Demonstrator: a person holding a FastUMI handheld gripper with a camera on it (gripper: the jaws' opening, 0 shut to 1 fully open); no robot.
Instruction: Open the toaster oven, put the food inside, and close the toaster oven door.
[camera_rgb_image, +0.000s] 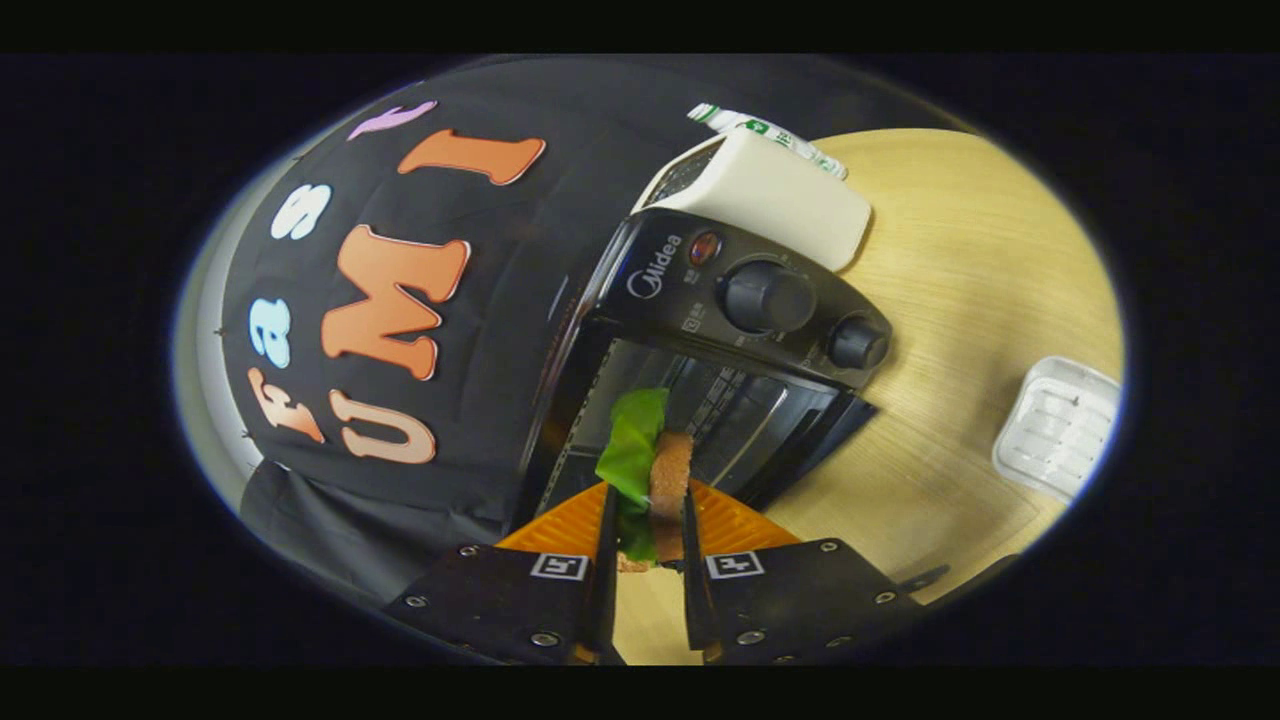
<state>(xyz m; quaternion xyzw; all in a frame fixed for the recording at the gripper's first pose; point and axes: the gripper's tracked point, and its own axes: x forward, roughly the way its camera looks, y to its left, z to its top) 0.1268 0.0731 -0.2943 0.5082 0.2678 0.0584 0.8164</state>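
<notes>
Gripper view: claw (648, 520) clamping sandwich (655, 470).

Oven mouth: the toaster oven (700, 330) is open at 12 o'clock, just ahead of the gripper (648, 515).
In the way: the food (655, 465), pinched between both fingers, fills the gap.
Free room: bare table (960, 330) at 2 o'clock.
Watch out: plastic tray (1060, 425) at 3 o'clock.

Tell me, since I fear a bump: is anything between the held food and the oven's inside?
Nothing visible blocks it. The tongs are shut on the sandwich, just ahead lies the toaster oven cavity, its door dropped open.
</notes>
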